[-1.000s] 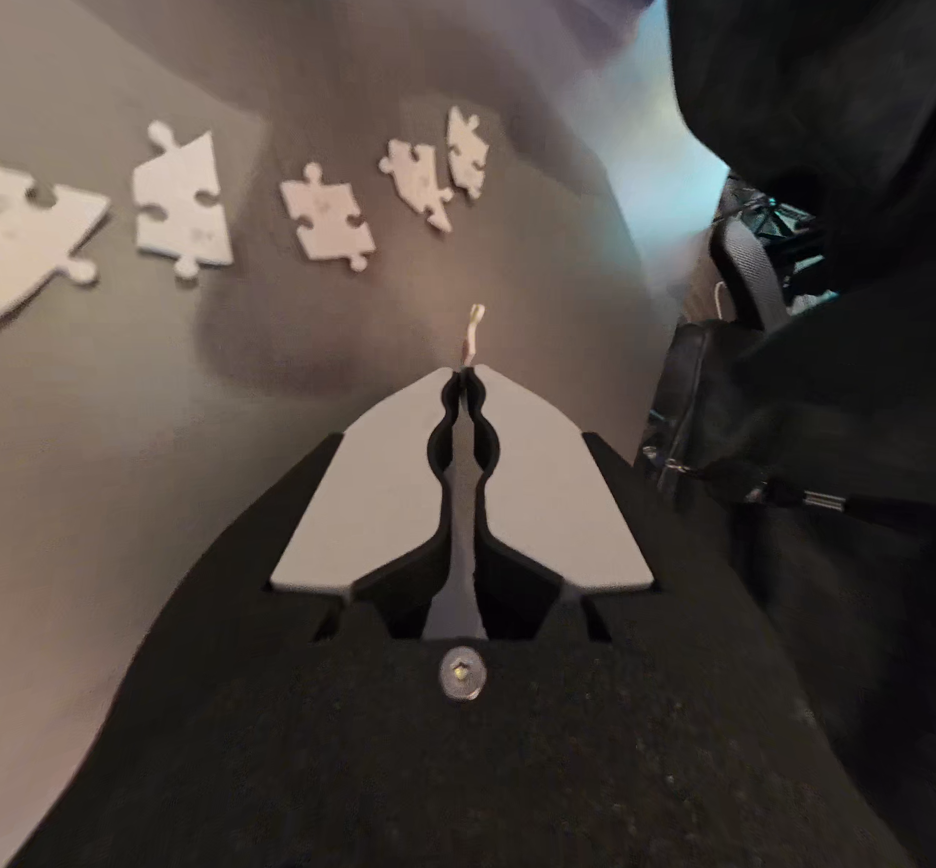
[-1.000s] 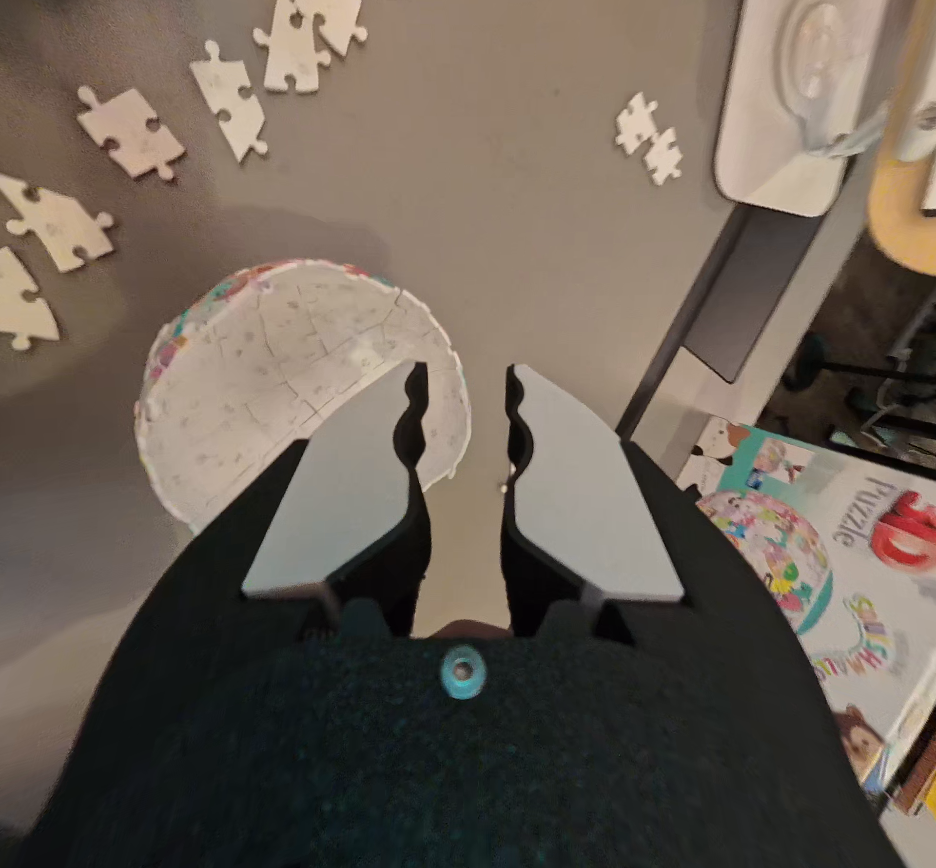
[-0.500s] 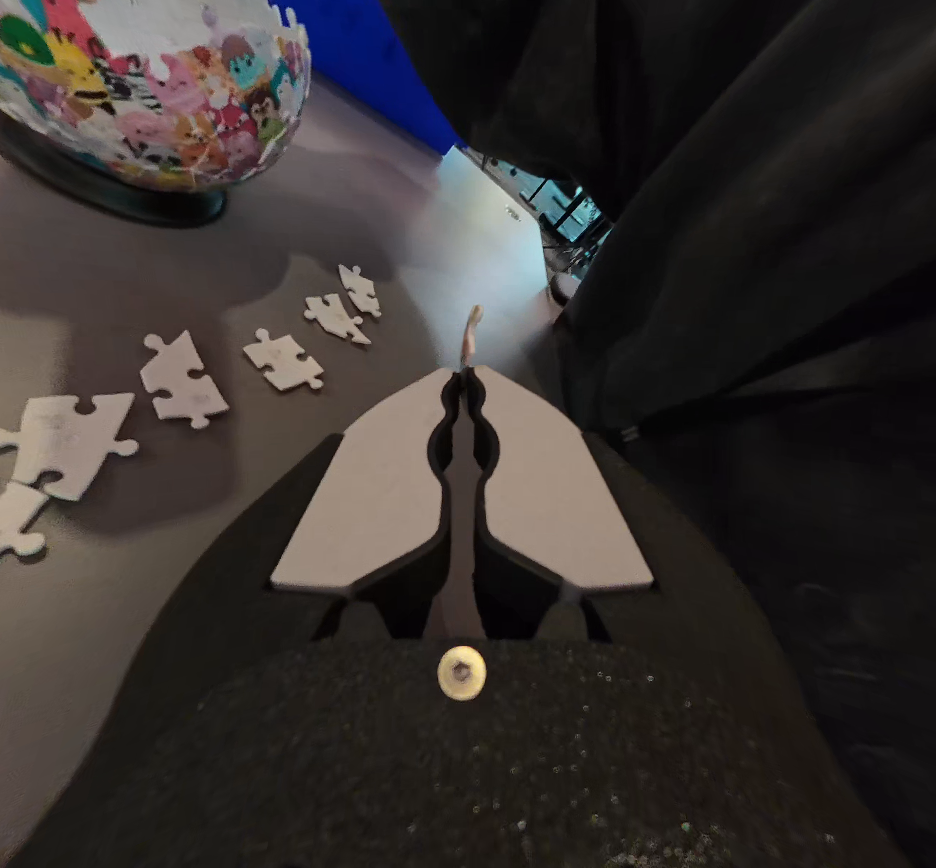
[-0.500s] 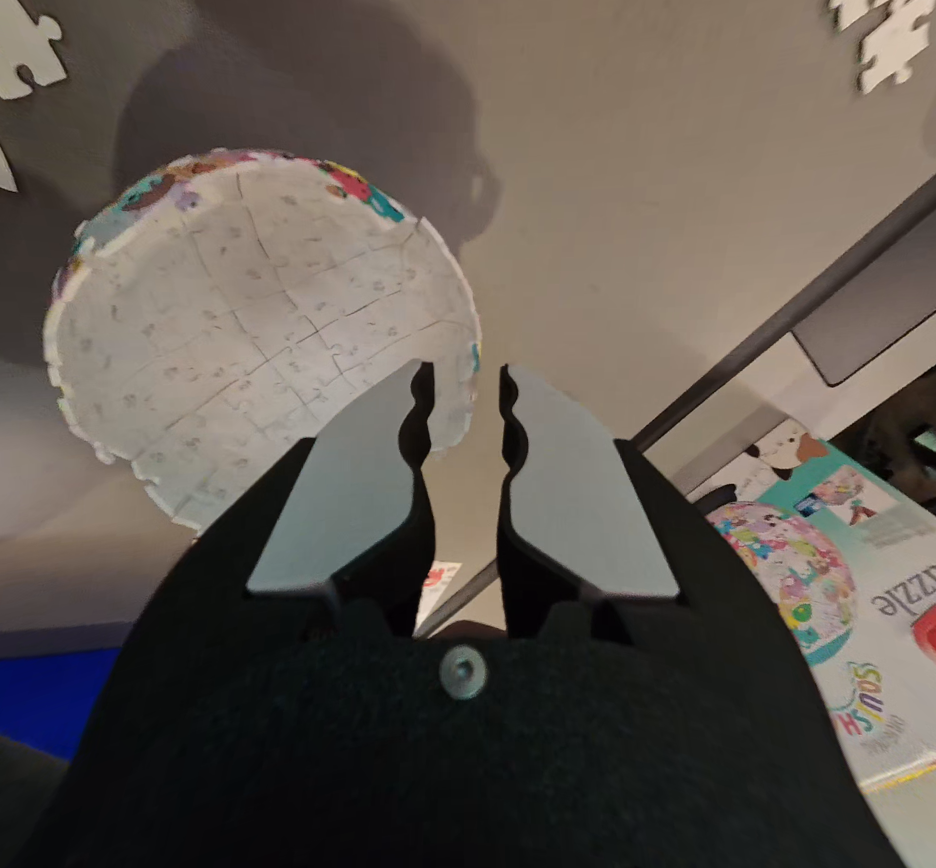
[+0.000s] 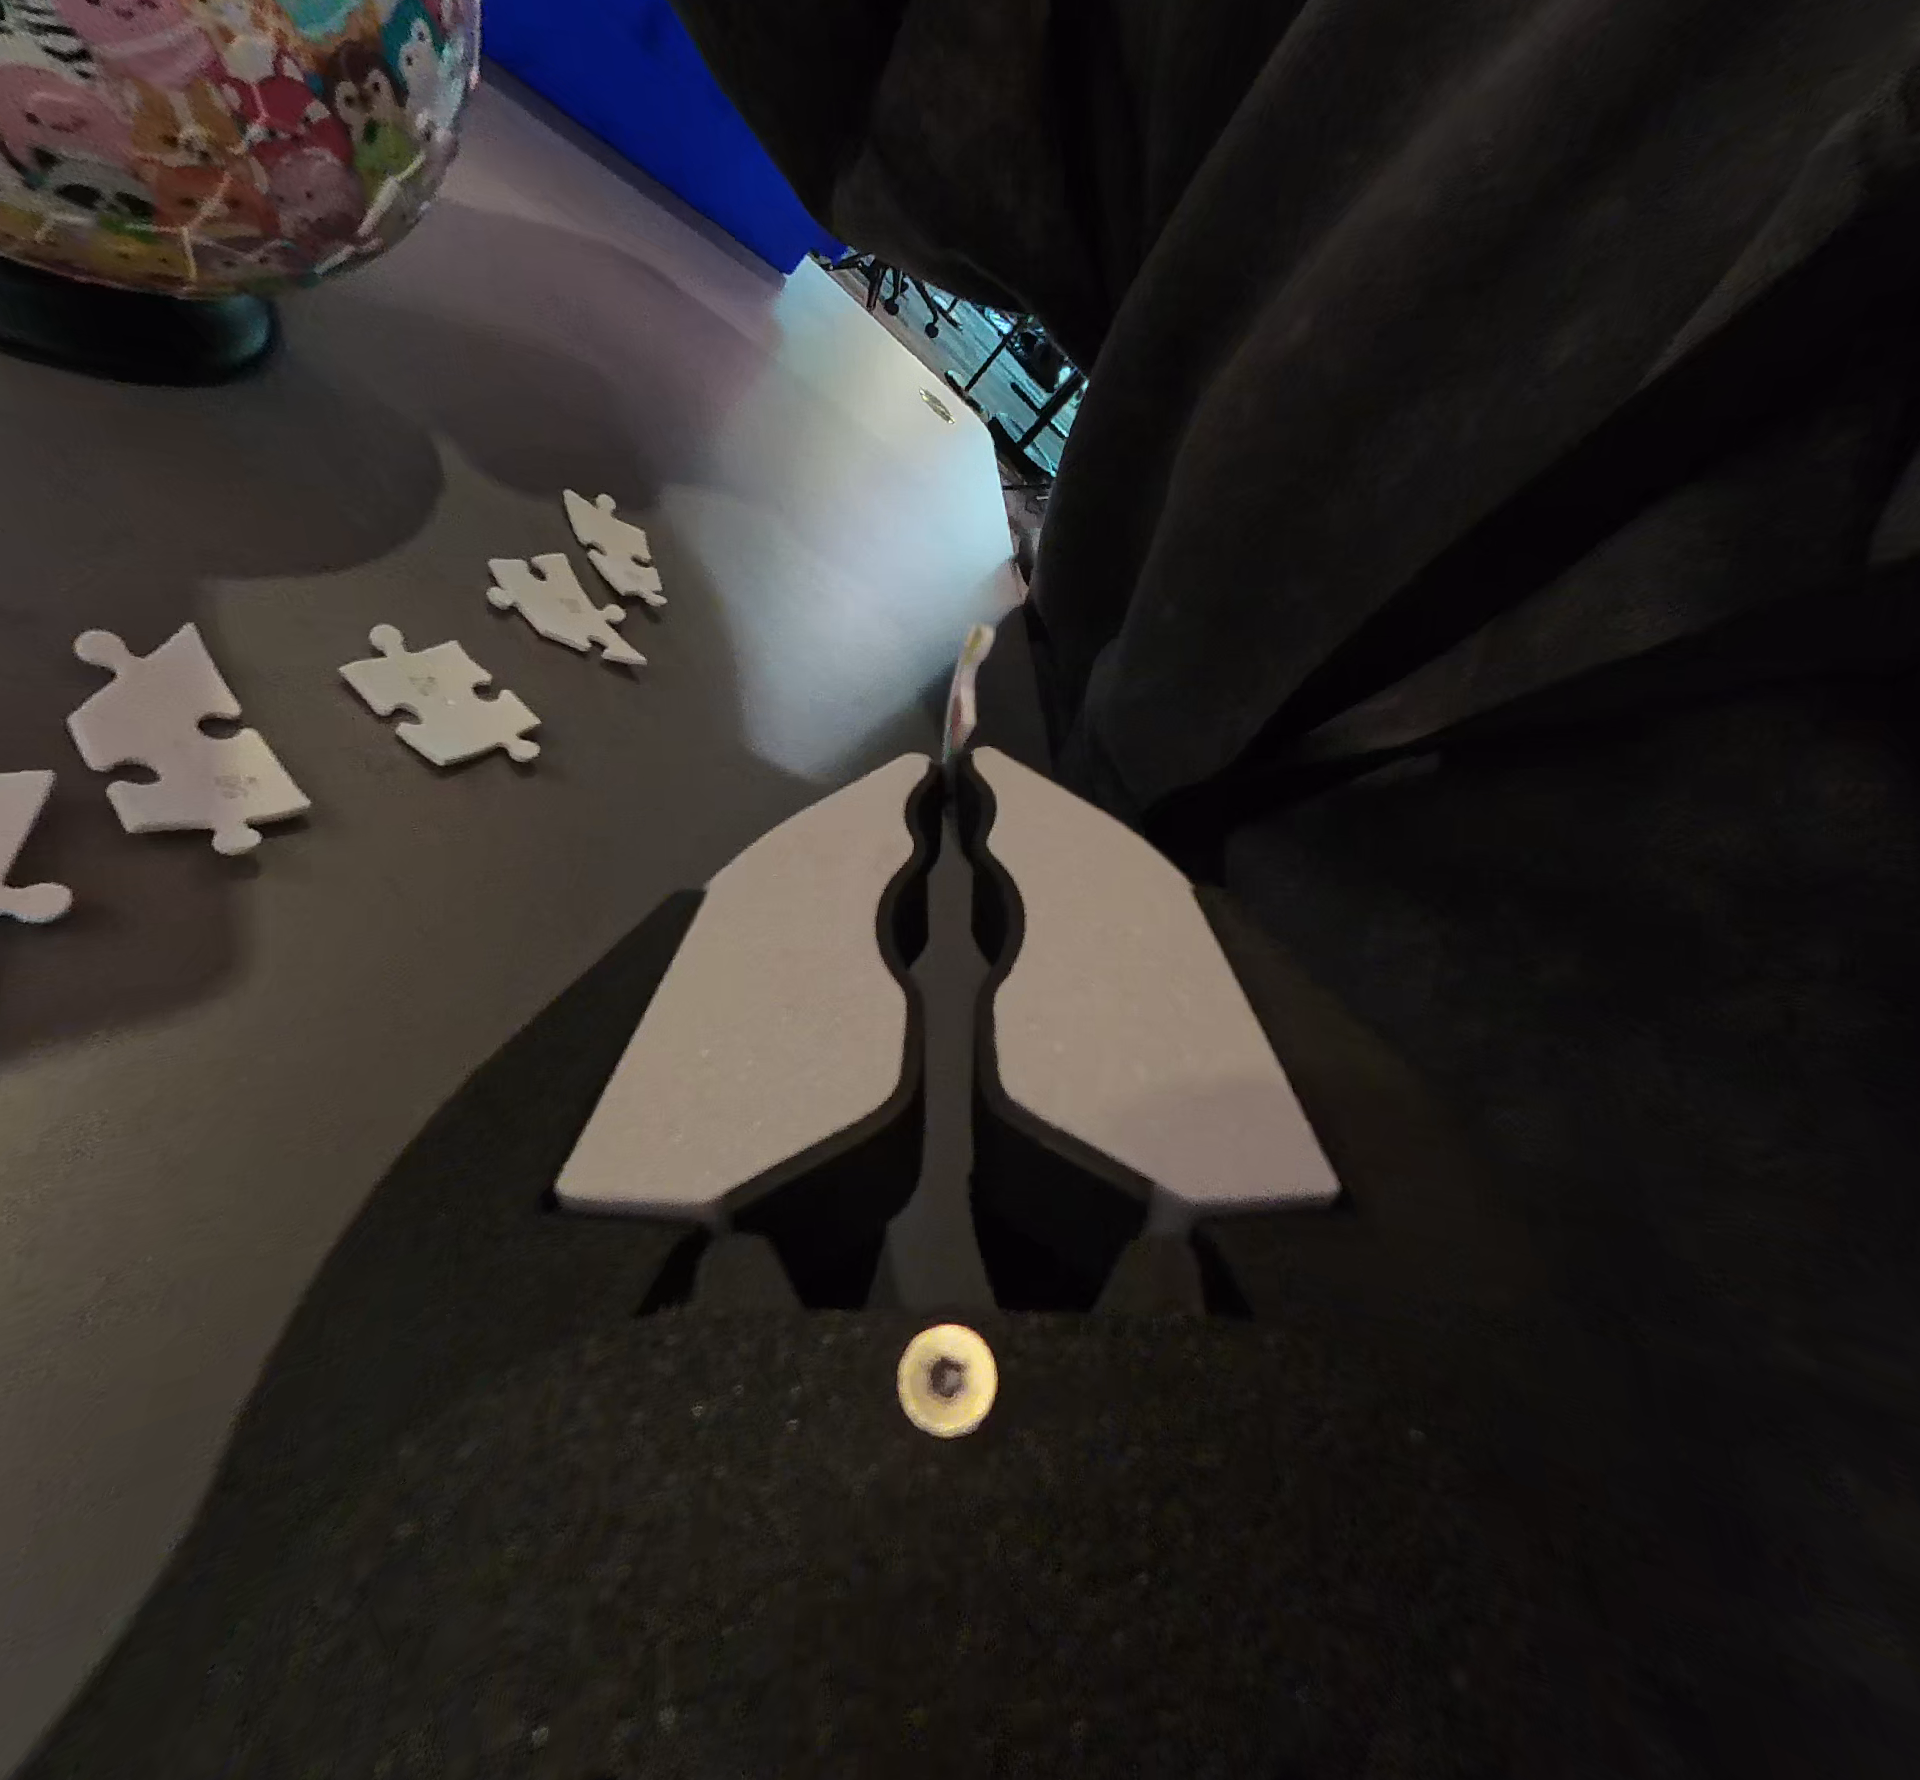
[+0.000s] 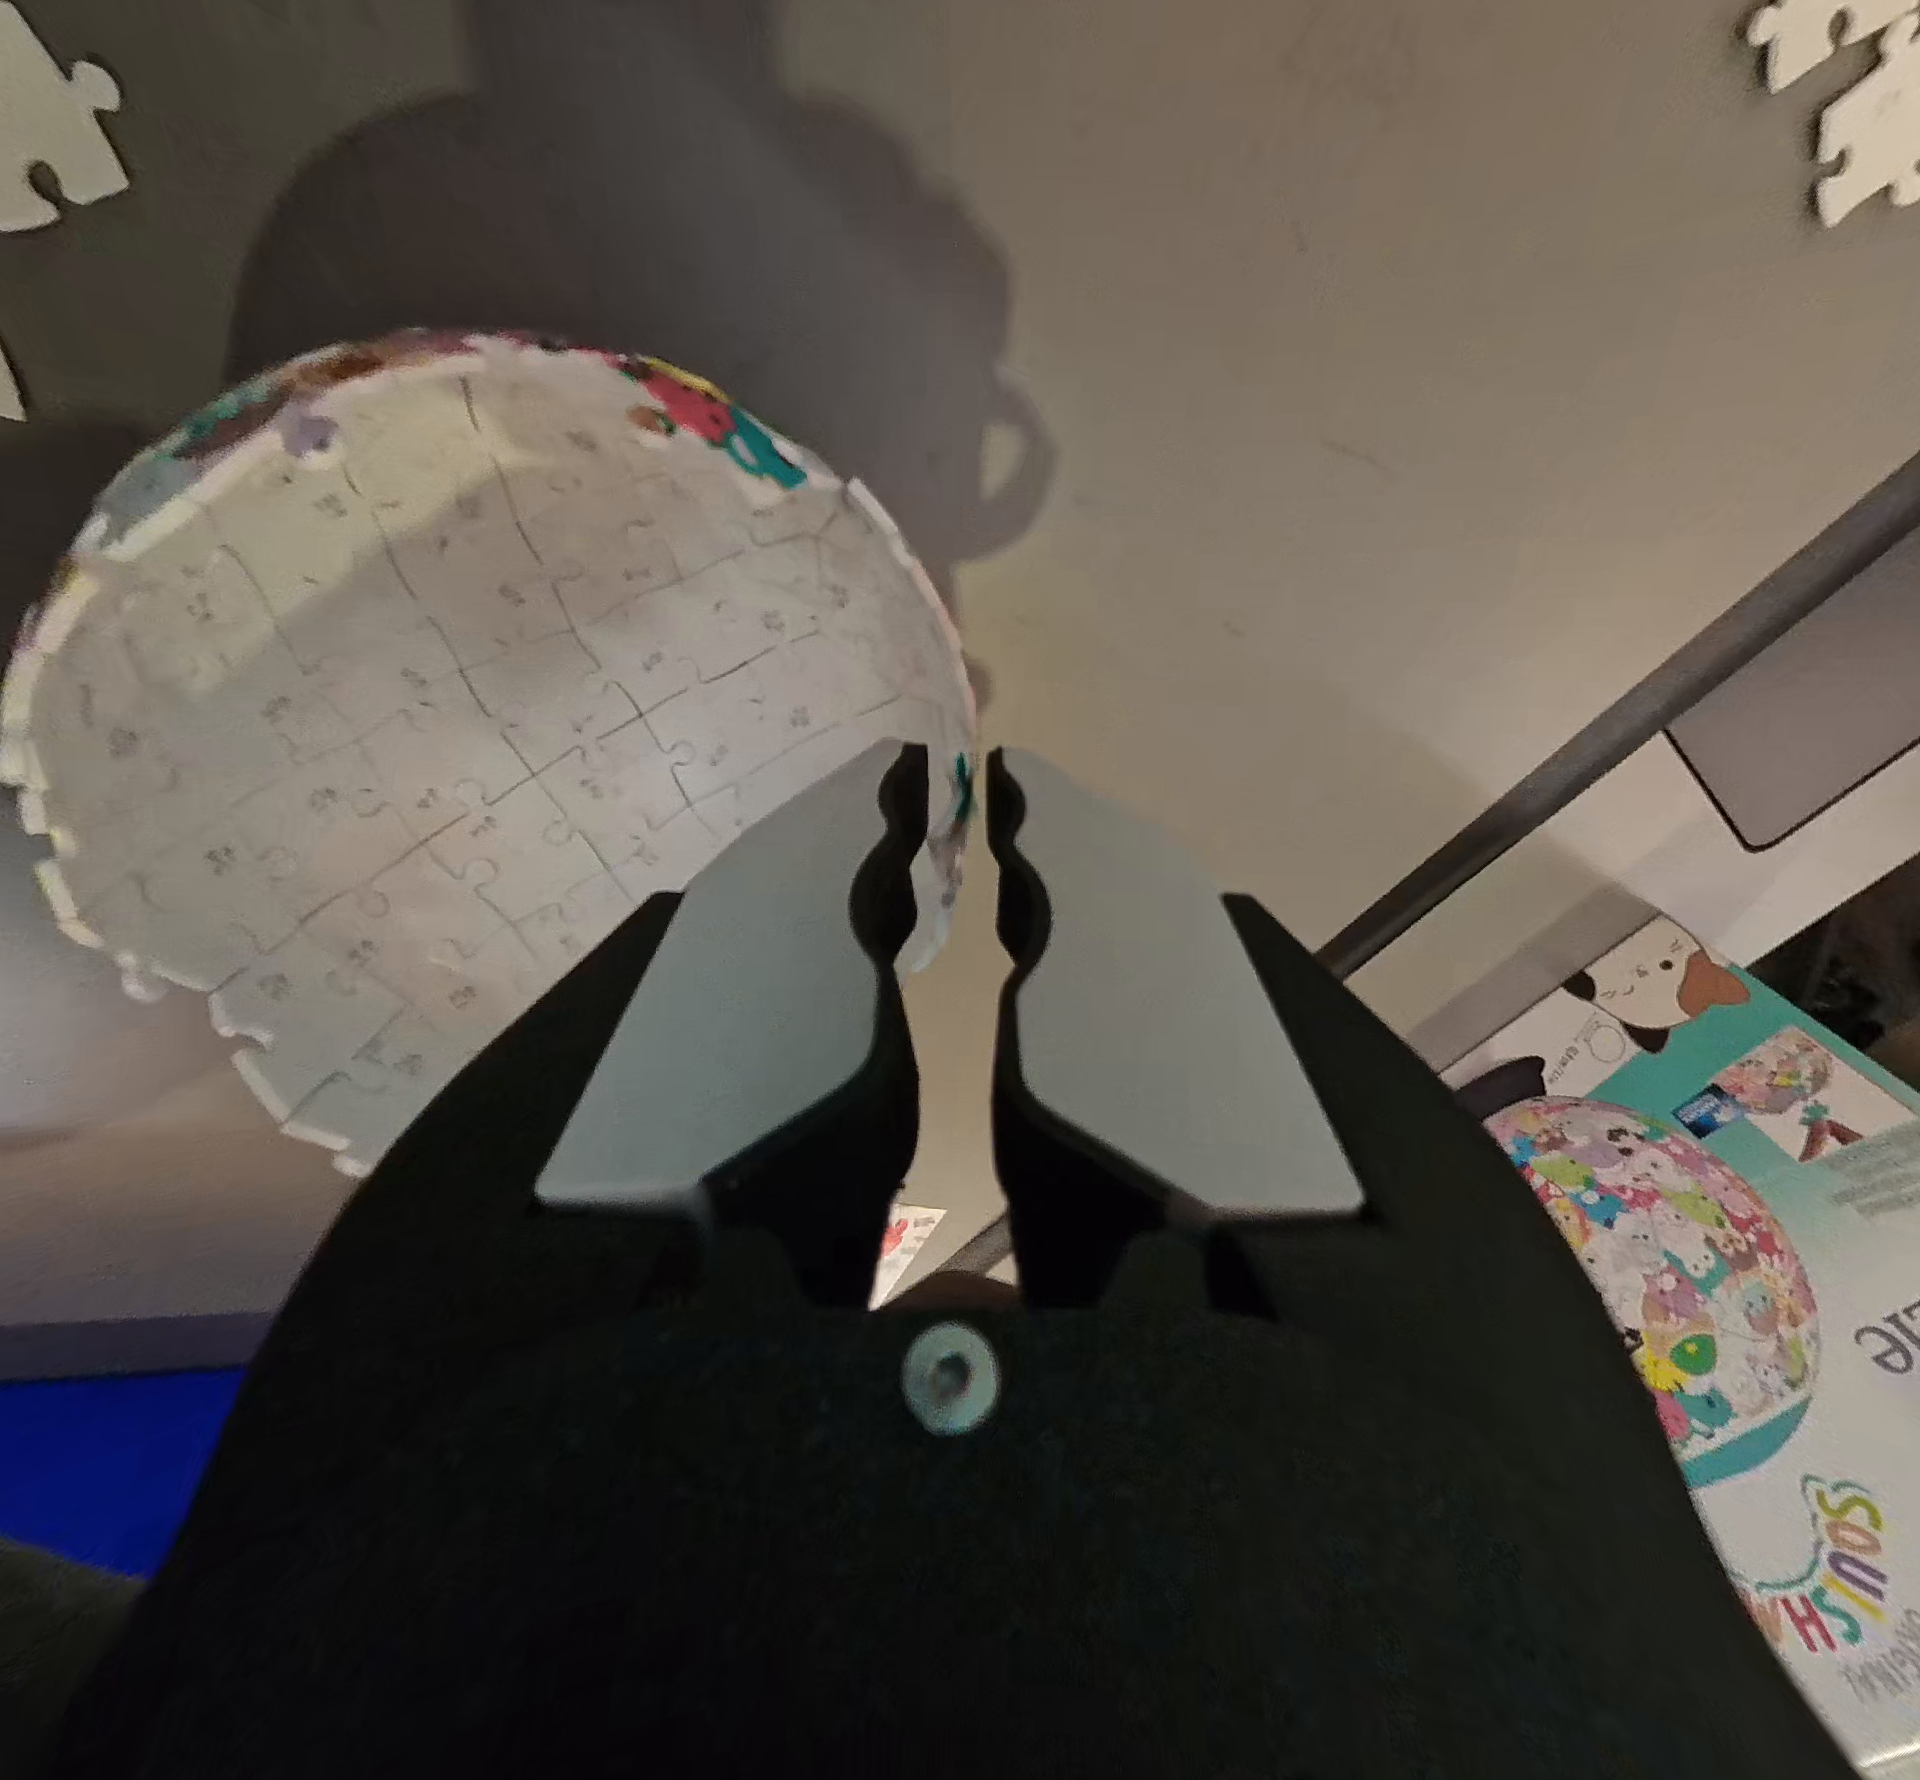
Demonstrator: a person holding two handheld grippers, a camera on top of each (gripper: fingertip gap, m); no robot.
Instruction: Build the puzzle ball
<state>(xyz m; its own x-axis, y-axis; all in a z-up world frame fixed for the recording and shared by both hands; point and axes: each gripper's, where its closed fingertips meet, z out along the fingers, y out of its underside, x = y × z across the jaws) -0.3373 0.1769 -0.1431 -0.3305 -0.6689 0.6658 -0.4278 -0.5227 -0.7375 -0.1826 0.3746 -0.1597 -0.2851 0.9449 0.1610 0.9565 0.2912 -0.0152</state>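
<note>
The puzzle ball is a half-built open shell, white inside with colourful cartoon print outside. In the right wrist view the shell (image 6: 468, 691) fills the left middle. My right gripper (image 6: 948, 764) is shut on its right rim, one finger inside the shell and one outside. In the left wrist view the ball (image 5: 208, 89) sits on a black stand (image 5: 156, 338) at the top left. My left gripper (image 5: 951, 764) is shut on a single puzzle piece (image 5: 964, 691), seen edge-on and sticking out past the tips, well to the right of the ball.
Several loose white pieces (image 5: 442, 696) lie face down on the grey table left of my left gripper, and more lie at the right view's top corners (image 6: 1849, 47). The puzzle box (image 6: 1714, 1263) lies past the table edge (image 6: 1610, 722). A person's dark clothing (image 5: 1455, 380) fills the right. The grippers' ends are close to 25 centimetres from one another.
My right gripper has moved in on the ball and its jaws have narrowed onto the rim. My left gripper, still holding its piece, has swung so the ball shows larger at the top left.
</note>
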